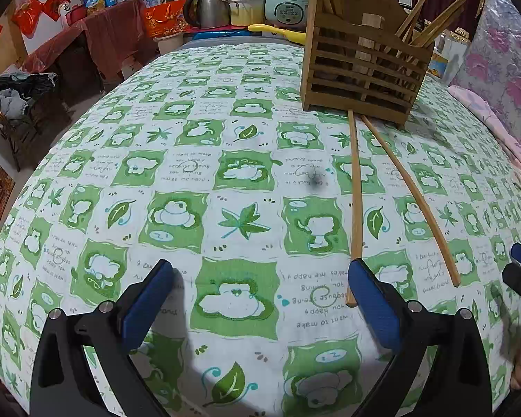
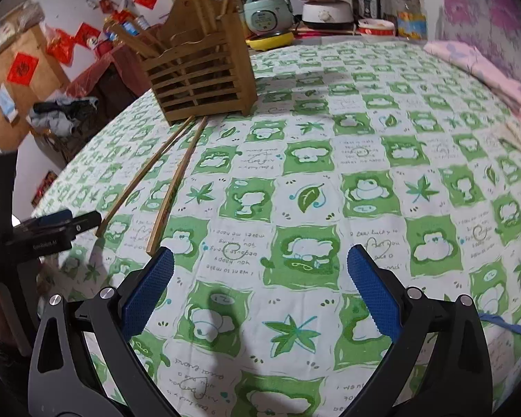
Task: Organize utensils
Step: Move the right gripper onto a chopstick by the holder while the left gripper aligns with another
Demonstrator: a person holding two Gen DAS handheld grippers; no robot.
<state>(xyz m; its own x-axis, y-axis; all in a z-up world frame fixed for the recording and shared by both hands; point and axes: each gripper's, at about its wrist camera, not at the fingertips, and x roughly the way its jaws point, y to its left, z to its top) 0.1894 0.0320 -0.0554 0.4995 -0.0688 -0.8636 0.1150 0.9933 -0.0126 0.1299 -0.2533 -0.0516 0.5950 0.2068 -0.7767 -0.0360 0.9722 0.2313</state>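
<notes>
Two wooden chopsticks lie on the green-and-white tablecloth, tips against a slatted wooden utensil holder. In the left wrist view one chopstick ends by my right finger and the other chopstick lies to its right. My left gripper is open and empty above the cloth. In the right wrist view the holder stands at the far left, with both chopsticks ahead of it. My right gripper is open and empty, right of the chopsticks. Each gripper shows at the edge of the other's view.
The holder holds several upright chopsticks. Beyond the table's far edge stand a kettle, a rice cooker, pots and a yellow utensil. Pink floral fabric lies along the right side. A chair with clothes stands at the left.
</notes>
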